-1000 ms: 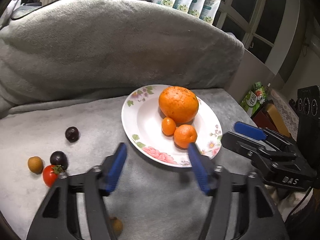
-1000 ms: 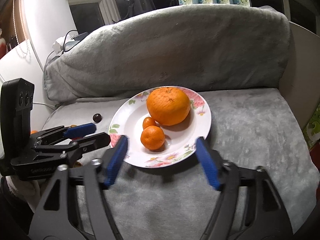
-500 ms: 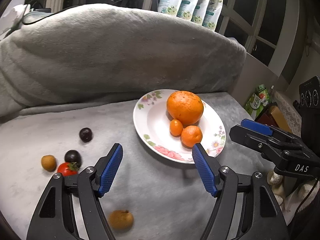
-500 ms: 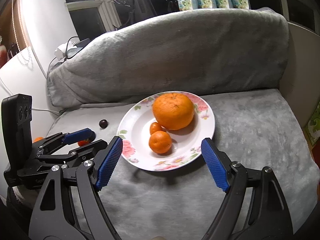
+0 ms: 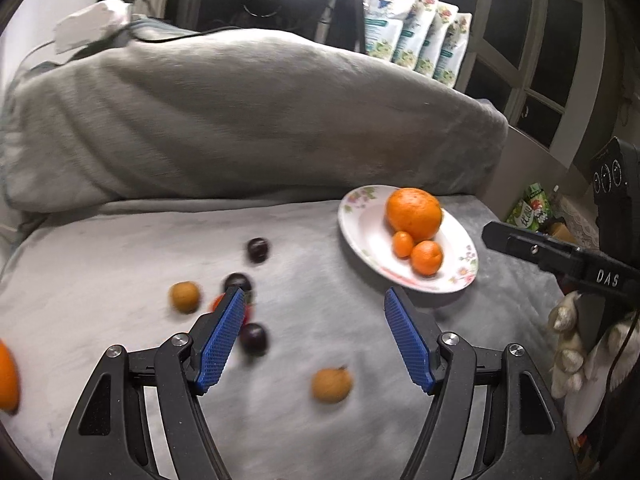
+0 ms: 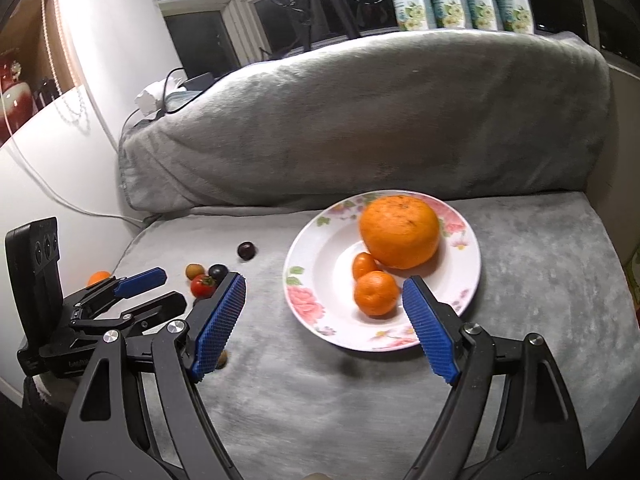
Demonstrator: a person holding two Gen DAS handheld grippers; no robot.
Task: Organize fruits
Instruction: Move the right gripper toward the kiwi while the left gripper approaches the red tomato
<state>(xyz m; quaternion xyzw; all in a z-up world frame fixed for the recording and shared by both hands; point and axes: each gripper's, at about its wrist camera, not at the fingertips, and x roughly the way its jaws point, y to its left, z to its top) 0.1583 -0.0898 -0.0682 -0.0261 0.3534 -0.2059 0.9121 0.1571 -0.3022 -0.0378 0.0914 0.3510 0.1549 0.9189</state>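
Note:
A floral plate (image 5: 360, 236) (image 6: 320, 280) on the grey blanket holds a big orange (image 5: 414, 213) (image 6: 399, 231) and two small ones (image 5: 426, 257) (image 6: 376, 292). Loose fruit lies left of it: dark plums (image 5: 257, 249) (image 5: 253, 338) (image 6: 246, 250), brown longans (image 5: 331, 385) (image 5: 184, 297), a red tomato (image 6: 203, 285), an orange (image 5: 7, 376) at the left edge. My left gripper (image 5: 314, 336) is open and empty above the loose fruit. My right gripper (image 6: 324, 326) is open and empty before the plate.
A large grey cushion (image 5: 240, 120) backs the seat. Floral pouches (image 5: 416, 44) stand on the sill behind. A white wall and cable (image 6: 48, 184) are on the left. A green packet (image 5: 528, 212) lies beyond the right edge.
My left gripper has pulled back and swung left, so the plate now sits at its right and more loose fruit shows. My right gripper has drawn back slightly. Both stay open.

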